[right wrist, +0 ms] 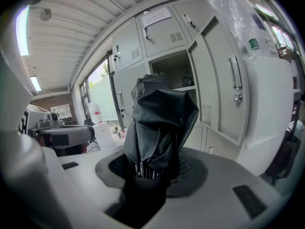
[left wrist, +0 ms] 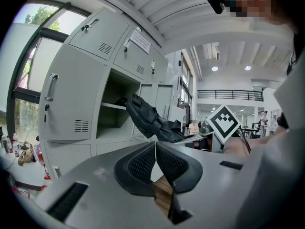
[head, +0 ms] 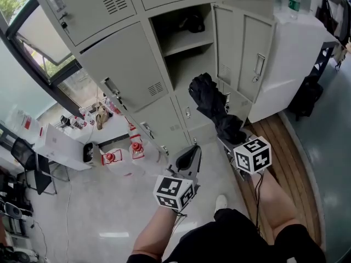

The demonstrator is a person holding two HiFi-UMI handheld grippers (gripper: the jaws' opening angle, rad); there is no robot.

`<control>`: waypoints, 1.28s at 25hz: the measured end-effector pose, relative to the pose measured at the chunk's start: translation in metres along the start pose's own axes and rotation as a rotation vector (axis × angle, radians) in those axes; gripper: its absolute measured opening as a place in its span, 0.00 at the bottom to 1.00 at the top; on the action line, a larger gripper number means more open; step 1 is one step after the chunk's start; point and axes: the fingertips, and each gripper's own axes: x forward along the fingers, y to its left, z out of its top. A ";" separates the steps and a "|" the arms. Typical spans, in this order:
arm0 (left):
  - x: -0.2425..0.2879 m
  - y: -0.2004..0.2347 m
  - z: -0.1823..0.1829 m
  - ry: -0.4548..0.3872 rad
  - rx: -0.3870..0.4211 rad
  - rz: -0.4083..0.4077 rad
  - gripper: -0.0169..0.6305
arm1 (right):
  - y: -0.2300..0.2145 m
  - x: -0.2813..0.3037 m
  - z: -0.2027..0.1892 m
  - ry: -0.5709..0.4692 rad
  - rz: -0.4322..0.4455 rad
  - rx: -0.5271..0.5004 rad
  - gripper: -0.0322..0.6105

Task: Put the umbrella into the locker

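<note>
Umbrella up at the locker, not inside

The right gripper [head: 232,137] has its fingers pinching the folded end of the black umbrella [head: 211,106]. In the right gripper view the bunched fabric and rib ends sit right between the pads [right wrist: 190,166]. The umbrella sticks up and away from the jaws, in the air just in front of the locker [head: 131,64]. Its far end is level with the bottom edge of the open compartment [head: 189,59], whose door [head: 247,56] is swung out to the right. There's a shelf [head: 186,41] across that compartment with something dark [head: 192,22] on it, can't tell what. The left gripper [head: 189,158] is lower and to the left, fingers pressed together with nothing between them, well apart from the umbrella.
</note>
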 end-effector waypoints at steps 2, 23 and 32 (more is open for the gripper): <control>0.013 0.001 0.002 0.005 0.001 0.008 0.05 | -0.011 0.007 0.005 0.004 0.005 -0.009 0.40; 0.091 0.008 0.002 0.000 -0.002 0.076 0.05 | -0.081 0.060 0.014 0.091 0.034 -0.078 0.40; 0.114 0.026 -0.008 -0.002 -0.004 0.053 0.05 | -0.092 0.092 0.021 0.110 0.013 -0.111 0.40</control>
